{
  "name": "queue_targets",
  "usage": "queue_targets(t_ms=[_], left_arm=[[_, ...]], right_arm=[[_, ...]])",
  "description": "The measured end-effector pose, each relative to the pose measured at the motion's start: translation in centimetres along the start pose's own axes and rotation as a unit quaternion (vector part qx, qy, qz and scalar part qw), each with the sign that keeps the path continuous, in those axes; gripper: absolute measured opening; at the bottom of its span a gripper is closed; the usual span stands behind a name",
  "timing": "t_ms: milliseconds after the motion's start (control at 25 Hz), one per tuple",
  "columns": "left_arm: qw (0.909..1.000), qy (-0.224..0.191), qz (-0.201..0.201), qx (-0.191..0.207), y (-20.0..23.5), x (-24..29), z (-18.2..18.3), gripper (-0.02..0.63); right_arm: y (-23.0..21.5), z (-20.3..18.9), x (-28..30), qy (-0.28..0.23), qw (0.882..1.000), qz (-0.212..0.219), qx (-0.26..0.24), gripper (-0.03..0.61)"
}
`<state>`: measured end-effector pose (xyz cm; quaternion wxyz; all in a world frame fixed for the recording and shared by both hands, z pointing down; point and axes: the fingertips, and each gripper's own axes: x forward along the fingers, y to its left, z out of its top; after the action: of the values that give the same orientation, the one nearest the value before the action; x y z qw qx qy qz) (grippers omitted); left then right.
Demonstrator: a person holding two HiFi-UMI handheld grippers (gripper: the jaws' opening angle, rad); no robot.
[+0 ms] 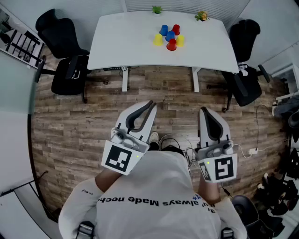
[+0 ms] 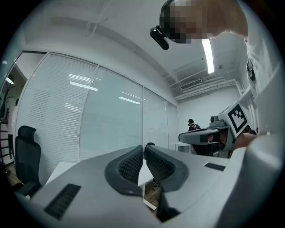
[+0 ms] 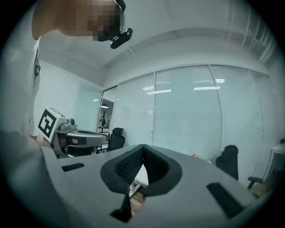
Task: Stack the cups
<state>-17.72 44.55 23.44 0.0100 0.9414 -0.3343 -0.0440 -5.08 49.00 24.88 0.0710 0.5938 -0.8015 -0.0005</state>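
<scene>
Several small cups, blue (image 1: 164, 31), red (image 1: 172, 45) and yellow (image 1: 158, 39), stand in a cluster on the white table (image 1: 121, 42) at the far side of the room. Both grippers are held close to my body, well short of the table. My left gripper (image 1: 151, 104) is shut with nothing in it, its tips meeting (image 2: 143, 146). The right gripper (image 1: 203, 110) is also shut and empty, its pads touching at the tip (image 3: 143, 146). The cups do not show in either gripper view.
Wooden floor lies between me and the table. Black office chairs stand at the table's left (image 1: 63, 51) and right (image 1: 246, 60). Two small plants (image 1: 157, 9) sit at the table's far edge. Cables (image 1: 254, 150) trail on the floor at right.
</scene>
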Motion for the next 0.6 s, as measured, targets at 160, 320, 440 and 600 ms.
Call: queue_targets(t_ms=[160, 320, 440, 600], left_arm=[[1.0000, -0.005, -0.005, 0.002, 0.4, 0.4, 0.4, 0.038], [1.0000, -0.003, -0.004, 0.003, 0.9, 0.7, 0.4, 0.038], [1.0000, -0.004, -0.002, 0.002, 1.4, 1.4, 0.3, 0.038], [1.0000, -0.004, 0.005, 0.001, 2.0, 2.9, 0.2, 0.037]], right_arm=[[0.0, -0.1, 0.6, 0.003, 1.000, -0.002, 0.001, 0.008], [-0.3, -0.5, 1.4, 0.007, 1.000, -0.001, 0.004, 0.008], [-0.7, -0.4, 2.2, 0.005, 1.000, 0.003, 0.004, 0.008], [-1.9, -0.4, 3.5, 0.003, 1.000, 0.012, 0.004, 0.008]])
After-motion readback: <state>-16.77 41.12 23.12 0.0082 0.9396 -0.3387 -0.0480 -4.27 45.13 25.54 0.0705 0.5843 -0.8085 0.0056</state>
